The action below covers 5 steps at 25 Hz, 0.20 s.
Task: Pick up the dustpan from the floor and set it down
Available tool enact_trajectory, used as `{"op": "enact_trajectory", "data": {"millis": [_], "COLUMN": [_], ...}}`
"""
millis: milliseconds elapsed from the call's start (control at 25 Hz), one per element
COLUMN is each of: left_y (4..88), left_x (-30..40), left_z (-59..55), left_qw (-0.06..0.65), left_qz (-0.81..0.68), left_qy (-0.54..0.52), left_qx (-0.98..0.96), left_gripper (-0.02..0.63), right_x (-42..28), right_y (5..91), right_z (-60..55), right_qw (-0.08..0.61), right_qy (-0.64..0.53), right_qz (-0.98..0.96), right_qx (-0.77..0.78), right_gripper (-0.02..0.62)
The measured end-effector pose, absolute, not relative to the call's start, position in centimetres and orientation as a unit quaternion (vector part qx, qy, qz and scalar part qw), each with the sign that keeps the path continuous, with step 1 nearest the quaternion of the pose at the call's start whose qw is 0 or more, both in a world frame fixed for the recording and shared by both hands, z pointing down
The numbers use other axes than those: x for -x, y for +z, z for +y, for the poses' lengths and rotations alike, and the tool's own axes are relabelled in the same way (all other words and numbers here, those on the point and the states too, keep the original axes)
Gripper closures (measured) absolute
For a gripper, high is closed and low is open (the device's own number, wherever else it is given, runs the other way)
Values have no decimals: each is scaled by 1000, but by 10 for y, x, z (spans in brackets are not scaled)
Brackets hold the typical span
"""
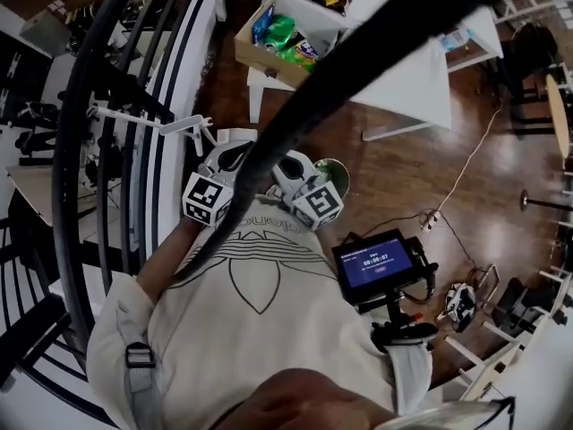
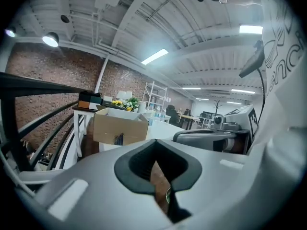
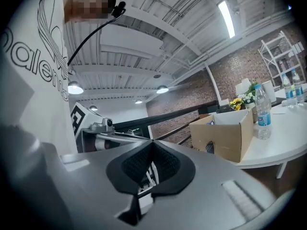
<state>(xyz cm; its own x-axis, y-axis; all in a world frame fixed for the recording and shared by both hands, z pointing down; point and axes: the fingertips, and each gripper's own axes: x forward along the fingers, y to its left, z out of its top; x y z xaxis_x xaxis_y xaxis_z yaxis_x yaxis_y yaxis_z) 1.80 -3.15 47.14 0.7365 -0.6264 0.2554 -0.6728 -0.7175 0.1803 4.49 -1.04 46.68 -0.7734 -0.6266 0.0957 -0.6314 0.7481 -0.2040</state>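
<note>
Dustpan isn't in any view, and left gripper (image 1: 235, 155) and right gripper (image 1: 291, 163) are both squeezed shut on nothing up by the chest, so neither's clearly nearer.

Your head view is dim and dark at the corners, with soft glare on the brown wooden floor (image 1: 510, 173) at 3 o'clock. Both gripper views bend at the rims. The left one's long white ceiling strip light (image 2: 154, 56) at 12 o'clock flares brightly.
</note>
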Motion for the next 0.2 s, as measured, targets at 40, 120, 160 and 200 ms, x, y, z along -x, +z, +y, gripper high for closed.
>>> {"op": "enact_trajectory", "data": {"millis": [40, 120, 160, 200], "left_y": [472, 474, 477, 479], "left_x": [-21, -29, -32, -36], "left_z": [-32, -33, -32, -32], "left_qw": [127, 121, 120, 119], "left_qz": [-349, -342, -339, -336], "left_qy": [90, 92, 93, 94], "left_qx": [-924, -927, -928, -930], "left_gripper": [586, 586, 586, 586], "right_x": [-46, -47, -48, -50], "right_y": [467, 465, 465, 466], "right_z": [-12, -16, -16, -16], "right_qw": [10, 3, 1, 0], "right_qy": [111, 105, 103, 102], "right_qz": [-935, -937, -937, -938], "right_qx": [-336, -334, -333, -332], "right_gripper": [595, 595, 595, 595]}}
